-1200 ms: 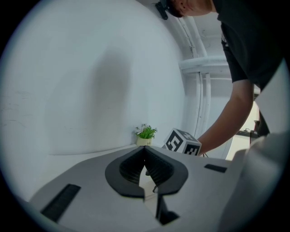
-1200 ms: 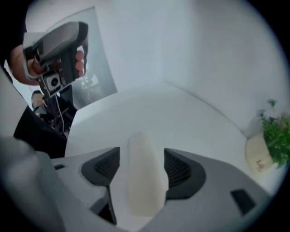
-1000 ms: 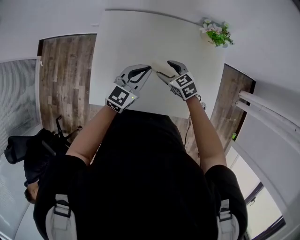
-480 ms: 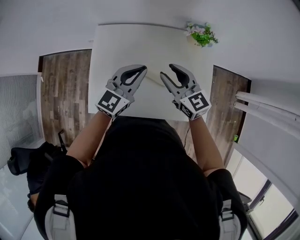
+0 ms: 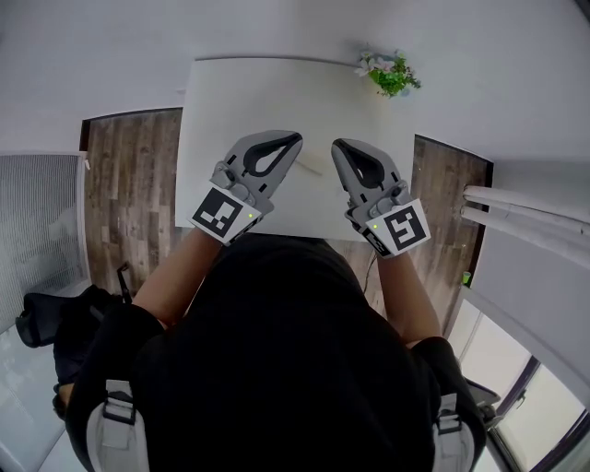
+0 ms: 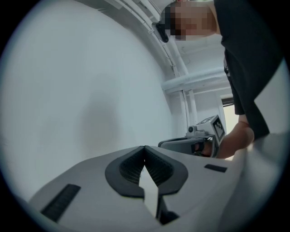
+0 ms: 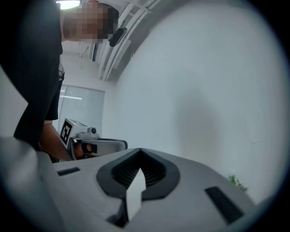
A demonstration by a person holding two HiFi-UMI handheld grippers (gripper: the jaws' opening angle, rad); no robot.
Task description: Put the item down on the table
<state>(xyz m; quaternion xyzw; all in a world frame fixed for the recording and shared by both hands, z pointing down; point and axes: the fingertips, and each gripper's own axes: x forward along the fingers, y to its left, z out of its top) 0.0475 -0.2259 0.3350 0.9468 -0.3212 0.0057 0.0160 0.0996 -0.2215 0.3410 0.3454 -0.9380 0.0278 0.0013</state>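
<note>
Right grey tool point(image 5: 338, 146), jaws just closing on nothing, and shut, empty left grey tool point(image 5: 295, 139) are lifting away; pale flat item point(image 5: 311, 166) is lying on white worktop point(image 5: 240, 92), so placing looks done.

The item point(image 5: 311, 166), pale cream and barely standing out from the surface, is lying flat on the white table point(image 5: 230, 92), toward its near edge and about mid-width. Its outline is showing too faintly to give its shape.

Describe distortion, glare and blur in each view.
Head view: fisheye bows the table edges; light is even, no hard shadows. Left gripper view: dark round vignette; the close left gripper looks soft. Right gripper view: same vignette; a ceiling lamp glares top left; the plant blurs near the rim.
</note>
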